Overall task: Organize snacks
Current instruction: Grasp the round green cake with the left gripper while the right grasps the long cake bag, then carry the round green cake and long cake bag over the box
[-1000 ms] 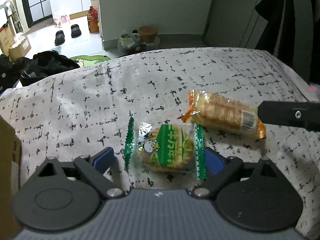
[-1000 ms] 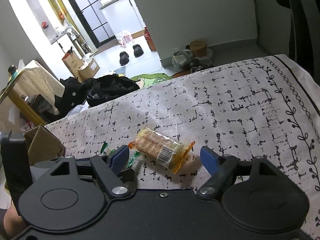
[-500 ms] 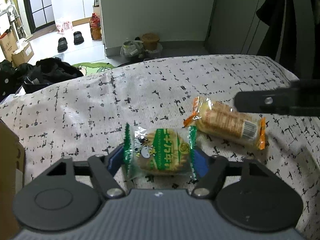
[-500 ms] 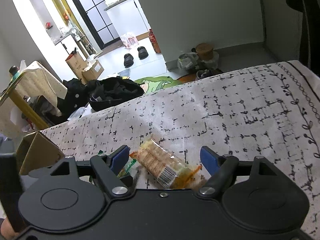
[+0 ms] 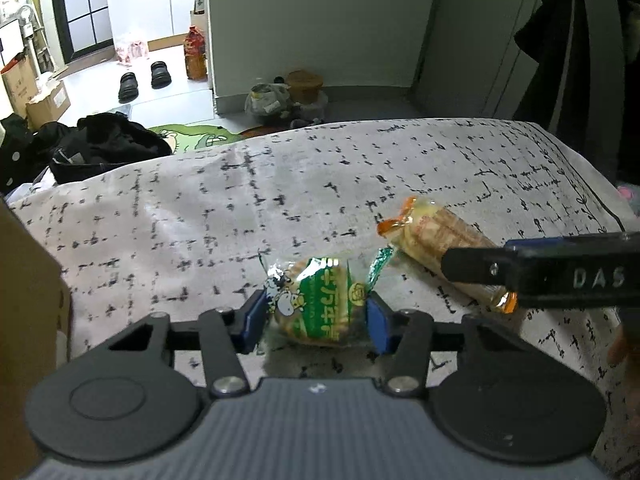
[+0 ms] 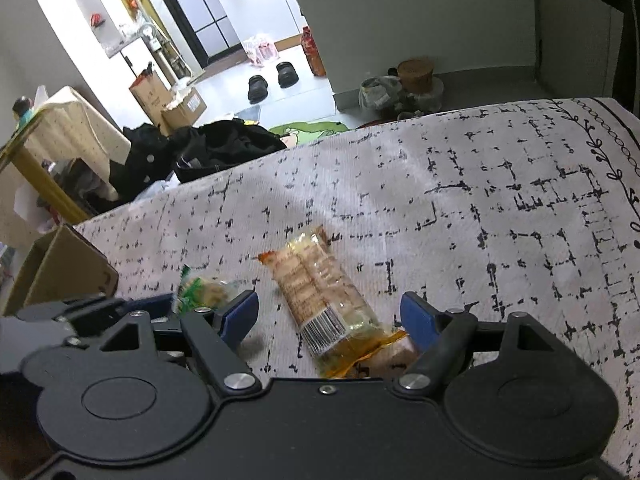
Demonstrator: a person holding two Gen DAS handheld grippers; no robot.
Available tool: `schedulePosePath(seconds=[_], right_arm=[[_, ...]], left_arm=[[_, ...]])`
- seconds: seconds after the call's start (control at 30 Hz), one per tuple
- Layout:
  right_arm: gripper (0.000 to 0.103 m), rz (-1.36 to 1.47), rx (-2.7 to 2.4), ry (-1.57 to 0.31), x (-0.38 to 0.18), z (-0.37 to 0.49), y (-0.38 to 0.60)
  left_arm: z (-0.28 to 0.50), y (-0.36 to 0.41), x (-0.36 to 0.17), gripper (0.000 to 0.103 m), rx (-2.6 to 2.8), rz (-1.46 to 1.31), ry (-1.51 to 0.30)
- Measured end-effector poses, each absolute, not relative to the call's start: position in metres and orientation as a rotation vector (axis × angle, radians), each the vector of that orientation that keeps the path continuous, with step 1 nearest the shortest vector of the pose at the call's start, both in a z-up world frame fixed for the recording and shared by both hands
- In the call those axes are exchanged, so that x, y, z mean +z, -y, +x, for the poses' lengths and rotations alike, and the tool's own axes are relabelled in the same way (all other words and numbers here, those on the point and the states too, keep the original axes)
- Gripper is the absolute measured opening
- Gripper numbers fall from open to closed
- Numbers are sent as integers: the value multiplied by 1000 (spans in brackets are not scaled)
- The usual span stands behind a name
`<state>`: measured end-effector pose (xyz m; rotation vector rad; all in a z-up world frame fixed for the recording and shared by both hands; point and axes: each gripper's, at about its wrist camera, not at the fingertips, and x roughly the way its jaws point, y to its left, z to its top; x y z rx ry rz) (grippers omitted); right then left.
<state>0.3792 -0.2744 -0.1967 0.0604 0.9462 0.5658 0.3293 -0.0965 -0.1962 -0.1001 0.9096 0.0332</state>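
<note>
So, barely started by the look of it. Two snacks are seen on the patterned tablecloth (image 5: 248,200), and neither has been put away yet.

The green-wrapped cracker pack (image 5: 316,300) is caught between the blue pads of the left gripper (image 5: 316,320). Its jaws have just been closing, and the pads are now pressed against both sides of the wrapper, so a pinch is judged to be made. Whether it is lifted off the cloth can't be told.

The orange-ended biscuit pack (image 6: 324,292) is lying flat on the cloth, just beside the green one. It is framed by the right gripper (image 6: 328,316), whose jaws are spread wide on either side of it. One pad is near the crinkled orange end, but nothing is squeezed yet.

A cardboard box (image 6: 60,268) is spotted at the left edge of the table, and that's guessed to be where the snacks are meant to go. So what's left: the second grab, then both packs carried over and dropped in.
</note>
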Motion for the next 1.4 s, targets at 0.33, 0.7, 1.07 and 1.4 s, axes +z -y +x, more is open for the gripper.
schedulePosePath(seconds=[0.33,0.7,1.07,1.4], right_arm=[[36,-38,500,-939,-199,366,263],[33,100,486,-929,-181,349,273],[33,174,482,-915,-158,319,259],[33,152,519,-853,-136,300,238]], left_arm=[[315,78,-190,51,58,-150,-904],[295,66,-167,51,56,-172,-865],[268,57,-133,51,49,-169,-794],[248,42,-110,51,64,-178,-756]])
